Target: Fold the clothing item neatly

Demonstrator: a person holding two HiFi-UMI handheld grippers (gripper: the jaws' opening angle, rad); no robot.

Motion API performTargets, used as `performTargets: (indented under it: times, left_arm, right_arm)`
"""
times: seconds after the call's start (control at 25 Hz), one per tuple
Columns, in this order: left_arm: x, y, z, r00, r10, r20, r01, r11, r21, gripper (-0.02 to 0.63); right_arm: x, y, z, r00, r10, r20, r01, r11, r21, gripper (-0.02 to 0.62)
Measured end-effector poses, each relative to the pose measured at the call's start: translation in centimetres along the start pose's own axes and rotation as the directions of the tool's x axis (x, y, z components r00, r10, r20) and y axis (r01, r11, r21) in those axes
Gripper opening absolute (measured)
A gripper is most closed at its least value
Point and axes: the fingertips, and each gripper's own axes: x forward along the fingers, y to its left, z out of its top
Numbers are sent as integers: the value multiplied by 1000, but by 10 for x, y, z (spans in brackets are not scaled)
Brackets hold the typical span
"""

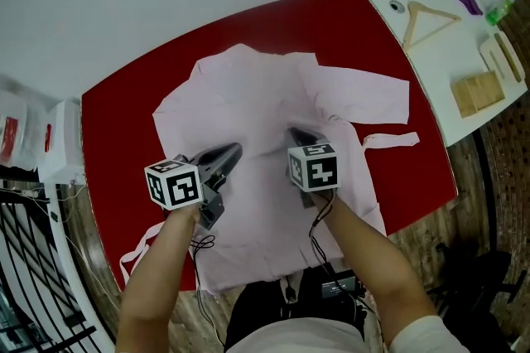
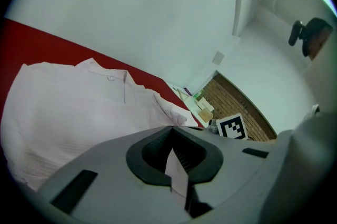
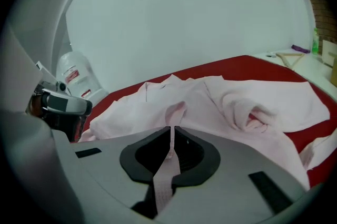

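A pale pink garment [image 1: 265, 107] lies spread on the red table [image 1: 124, 94], collar [image 2: 113, 78] at the far side, one sleeve [image 1: 356, 90] folded across its right half. My left gripper [image 1: 236, 151] rests on the cloth left of its middle, shut on a pinched fold of fabric [image 2: 176, 170] that runs between the jaws. My right gripper [image 1: 296, 133] sits just right of the middle, shut on another raised fold [image 3: 169, 157]. In the right gripper view the bunched sleeve [image 3: 253, 110] lies beyond the jaws to the right.
A white side table [image 1: 451, 53] at the right holds a wooden hanger [image 1: 424, 18], wooden blocks [image 1: 478, 92] and a green bottle [image 1: 498, 12]. A fabric tie [image 1: 389, 140] trails off the garment's right edge. White boxes [image 1: 50, 136] stand left of the table.
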Motion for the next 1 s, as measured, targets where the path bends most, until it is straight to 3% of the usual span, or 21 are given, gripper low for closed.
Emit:
performTargets:
  times: [0.16, 0.36, 0.48, 0.6, 0.72, 1.0]
  left_arm:
    - [11, -23, 3, 997, -62, -38, 65, 993, 98, 6]
    - [33, -64, -1, 993, -99, -57, 108, 974, 200, 8]
    - [52, -92, -9, 991, -105, -77, 122, 958, 261, 12]
    - [79, -114, -16, 992, -97, -86, 120, 938, 325, 68]
    - [111, -128, -22, 995, -70, -74, 93, 925, 368, 84]
    - [196, -166, -28, 995, -32, -97, 75, 874, 480, 86]
  right_arm:
    - [-32, -28, 12, 997, -66, 42, 68, 997, -47, 32]
    - [-75, -81, 7, 991, -130, 10, 131, 990, -48, 34]
    - [-103, -117, 8, 988, -154, 2, 153, 982, -110, 34]
    - [-124, -154, 9, 984, -180, -20, 170, 956, -237, 35]
    - [-135, -190, 10, 981, -187, -53, 157, 923, -352, 37]
    - [-140, -271, 28, 981, -180, -72, 140, 913, -384, 55]
